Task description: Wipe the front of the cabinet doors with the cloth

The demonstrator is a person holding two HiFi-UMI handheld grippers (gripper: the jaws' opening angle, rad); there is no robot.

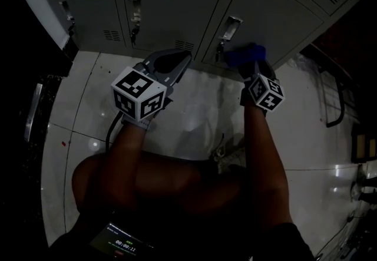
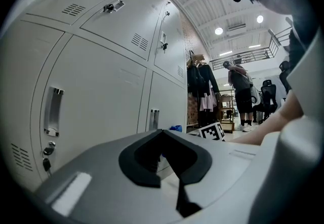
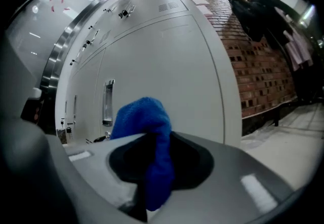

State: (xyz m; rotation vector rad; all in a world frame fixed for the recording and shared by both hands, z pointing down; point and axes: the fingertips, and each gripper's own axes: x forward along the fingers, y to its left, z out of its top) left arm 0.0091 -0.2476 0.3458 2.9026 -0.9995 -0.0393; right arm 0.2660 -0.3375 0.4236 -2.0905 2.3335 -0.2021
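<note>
Clamps blue cloth (image 3: 144, 127) between closed jaws of right gripper (image 1: 252, 64) at 2 o'clock in head view, low by grey cabinet door (image 1: 283, 18) just beside its handle (image 1: 231, 27), with left gripper (image 1: 171, 64) at 11 o'clock, jaws together and empty, over white floor (image 1: 194, 106).

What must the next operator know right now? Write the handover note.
Right gripper: shut on the blue cloth, held low in front of the cabinet doors, just below a door handle. Whether the cloth touches the door cannot be told.
Left gripper: shut, holding nothing, lower down in front of the doors.
Done: the cloth is in hand and at the doors. The doors show no sign of which have been wiped.
Left: wipe the door fronts.
</note>
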